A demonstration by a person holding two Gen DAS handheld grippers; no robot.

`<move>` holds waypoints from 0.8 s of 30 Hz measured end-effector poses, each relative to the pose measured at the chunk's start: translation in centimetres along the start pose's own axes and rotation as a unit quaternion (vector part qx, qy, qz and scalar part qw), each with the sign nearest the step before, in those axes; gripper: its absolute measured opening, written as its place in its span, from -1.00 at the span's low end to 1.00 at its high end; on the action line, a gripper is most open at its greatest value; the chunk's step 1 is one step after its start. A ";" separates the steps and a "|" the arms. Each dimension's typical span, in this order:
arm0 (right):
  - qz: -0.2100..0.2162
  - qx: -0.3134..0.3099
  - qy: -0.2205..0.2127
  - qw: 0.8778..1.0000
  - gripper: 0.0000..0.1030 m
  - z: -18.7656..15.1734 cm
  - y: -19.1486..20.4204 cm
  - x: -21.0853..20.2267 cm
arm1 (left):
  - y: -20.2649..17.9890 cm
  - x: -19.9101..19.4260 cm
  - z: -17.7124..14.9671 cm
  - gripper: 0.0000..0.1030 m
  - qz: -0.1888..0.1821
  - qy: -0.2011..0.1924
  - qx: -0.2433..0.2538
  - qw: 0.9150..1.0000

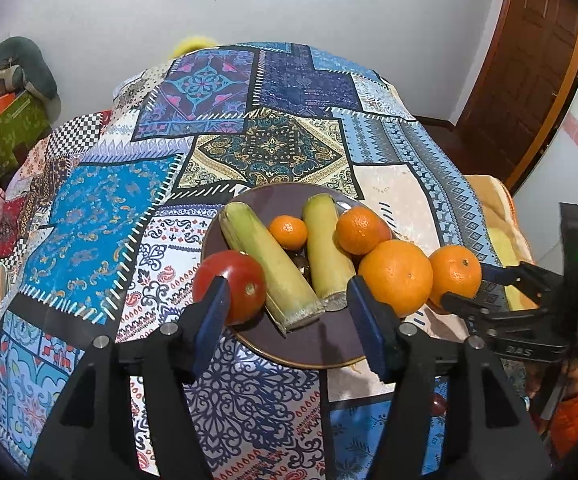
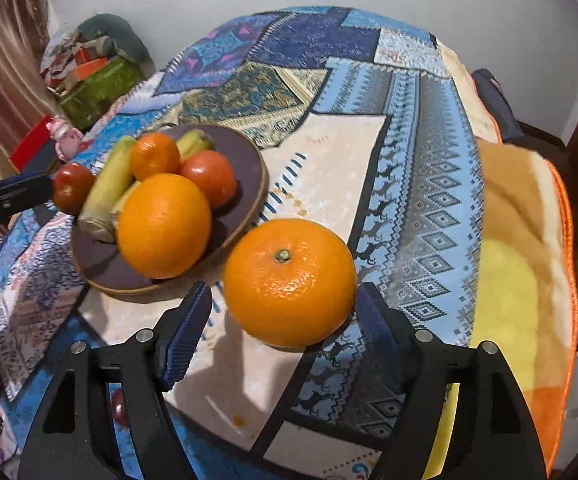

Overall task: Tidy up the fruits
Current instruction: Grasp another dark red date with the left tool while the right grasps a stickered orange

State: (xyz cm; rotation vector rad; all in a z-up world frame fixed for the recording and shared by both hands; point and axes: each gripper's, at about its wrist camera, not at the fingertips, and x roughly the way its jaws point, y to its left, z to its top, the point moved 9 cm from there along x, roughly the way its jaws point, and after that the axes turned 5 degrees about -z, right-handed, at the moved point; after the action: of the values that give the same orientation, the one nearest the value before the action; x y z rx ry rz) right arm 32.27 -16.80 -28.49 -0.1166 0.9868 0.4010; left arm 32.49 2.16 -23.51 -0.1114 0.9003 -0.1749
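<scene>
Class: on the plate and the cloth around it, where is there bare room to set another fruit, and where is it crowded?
Free: the plate's near rim in front of the stalk ends, and the cream cloth patch right of the plate. Crowded: the plate's middle, with two stalks, oranges and a tomato at its left edge.

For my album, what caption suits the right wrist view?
Open right gripper straddling a loose orange beside the purple fruit plate.

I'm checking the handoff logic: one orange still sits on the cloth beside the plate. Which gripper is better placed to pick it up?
Right. The right gripper is open with the loose orange between its fingers, just outside the plate. The left gripper is open over the plate, at the tomato.
</scene>
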 end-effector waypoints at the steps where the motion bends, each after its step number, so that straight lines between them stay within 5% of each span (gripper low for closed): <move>1: 0.003 0.006 0.003 1.000 0.40 0.0 -0.1 0.3 | -0.2 0.0 -0.1 0.17 -0.003 0.001 0.001 1.000; 10: 0.017 0.033 0.004 0.999 0.30 -0.7 -0.5 0.0 | -2.2 -0.3 -1.4 0.17 -0.018 0.011 0.010 1.000; 24: -0.006 0.052 -0.035 0.998 0.23 -5.3 -2.8 -7.5 | -8.6 -0.4 -6.4 0.17 -0.059 0.054 0.035 0.996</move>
State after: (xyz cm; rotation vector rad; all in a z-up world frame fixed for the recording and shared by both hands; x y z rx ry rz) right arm 25.51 -22.89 -25.39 -0.0134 0.9358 0.3401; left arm 26.32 -6.31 -25.66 -0.0905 0.9947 -0.3254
